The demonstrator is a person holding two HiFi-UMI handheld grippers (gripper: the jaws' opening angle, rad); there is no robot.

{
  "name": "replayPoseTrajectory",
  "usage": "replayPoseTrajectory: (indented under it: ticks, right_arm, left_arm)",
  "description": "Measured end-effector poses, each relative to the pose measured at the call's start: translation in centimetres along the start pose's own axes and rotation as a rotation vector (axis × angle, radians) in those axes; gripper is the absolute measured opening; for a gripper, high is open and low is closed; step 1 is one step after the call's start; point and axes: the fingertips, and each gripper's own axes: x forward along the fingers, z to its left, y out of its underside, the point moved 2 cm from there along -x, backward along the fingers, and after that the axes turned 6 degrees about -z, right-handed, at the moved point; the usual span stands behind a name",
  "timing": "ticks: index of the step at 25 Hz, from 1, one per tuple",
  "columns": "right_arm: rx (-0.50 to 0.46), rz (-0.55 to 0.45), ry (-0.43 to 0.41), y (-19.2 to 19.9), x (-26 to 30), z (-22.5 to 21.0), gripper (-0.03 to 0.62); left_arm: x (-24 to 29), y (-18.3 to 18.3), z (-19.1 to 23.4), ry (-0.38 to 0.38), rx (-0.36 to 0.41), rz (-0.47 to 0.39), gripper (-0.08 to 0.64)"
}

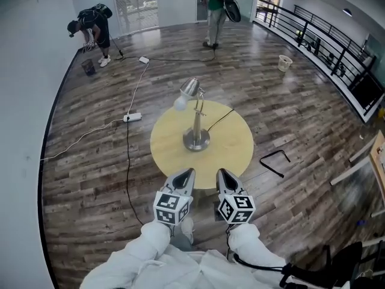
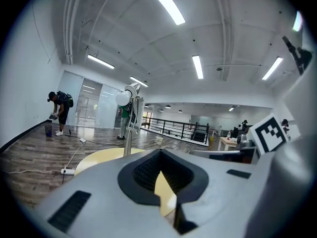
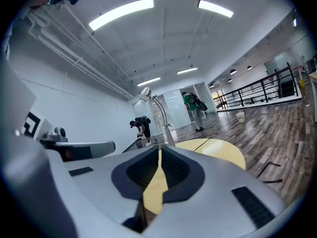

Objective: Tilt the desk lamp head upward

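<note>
A silver desk lamp (image 1: 195,122) stands on its round base in the middle of a round yellow table (image 1: 231,155). Its head (image 1: 187,91) with a white bulb tilts down to the left. The lamp also shows in the left gripper view, lamp (image 2: 129,118), and in the right gripper view, lamp (image 3: 157,115). My left gripper (image 1: 187,173) and right gripper (image 1: 223,173) hover side by side at the table's near edge, well short of the lamp. Both are shut with nothing between the jaws.
The lamp's black cord (image 1: 219,120) runs off the table's far right. A power strip (image 1: 132,117) and cables lie on the wood floor to the left. A black bent bar (image 1: 274,161) lies to the right. Two people (image 1: 93,29) stand far off, near a bucket (image 1: 284,62).
</note>
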Motion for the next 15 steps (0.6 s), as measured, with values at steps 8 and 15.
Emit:
replayPoseTrajectory:
  ticks: [8, 15]
  right_arm:
    - [0.022, 0.023, -0.020, 1.2, -8.4, 2.5, 0.028]
    - [0.023, 0.029, -0.063, 1.2, -11.5, 6.9, 0.028]
  left_arm:
    - [-6.9, 0.2, -5.3, -0.032, 0.029, -0.006, 0.003]
    - [-11.6, -0.4, -6.7, -0.082, 0.007, -0.011, 0.003]
